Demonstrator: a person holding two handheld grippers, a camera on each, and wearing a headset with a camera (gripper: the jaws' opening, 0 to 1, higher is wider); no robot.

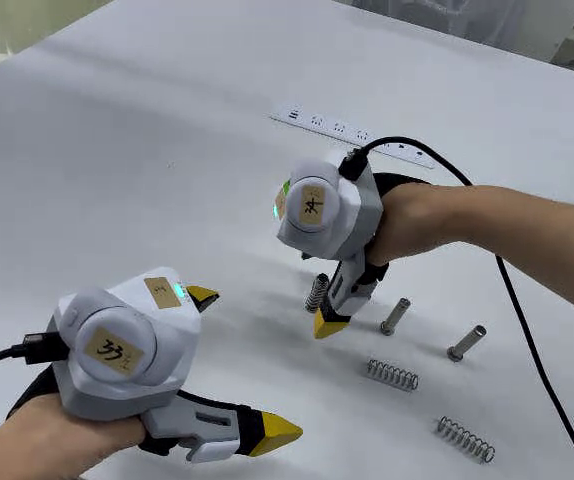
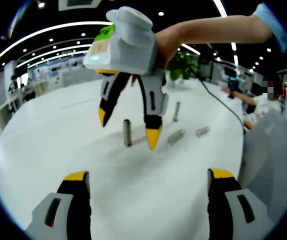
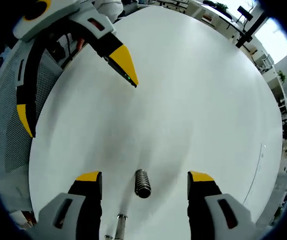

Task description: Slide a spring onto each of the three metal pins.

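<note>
Head view: seemingly seated 1 upright spring [image 1: 316, 293]; left 2 bare pins [image 1: 395, 316], 2 loose springs [image 1: 392, 375]; right gripper [image 3: 144, 176], left gripper [image 1: 242, 363] parted, empty

Three springs are counted: one upright spring [image 1: 316, 293] and two lying flat, the inner spring [image 1: 392, 375] and the outer spring [image 1: 465, 439]. Two metal pins are seen lying bare, the inner pin [image 1: 395, 316] and the outer pin [image 1: 466, 342] (whether a third one is inside the upright spring cannot be told). Two grippers are counted, the left gripper [image 2: 148, 174] and the right gripper [image 3: 144, 177]. One power strip [image 1: 352, 133] and one white table [image 1: 117, 150] are counted.
</note>
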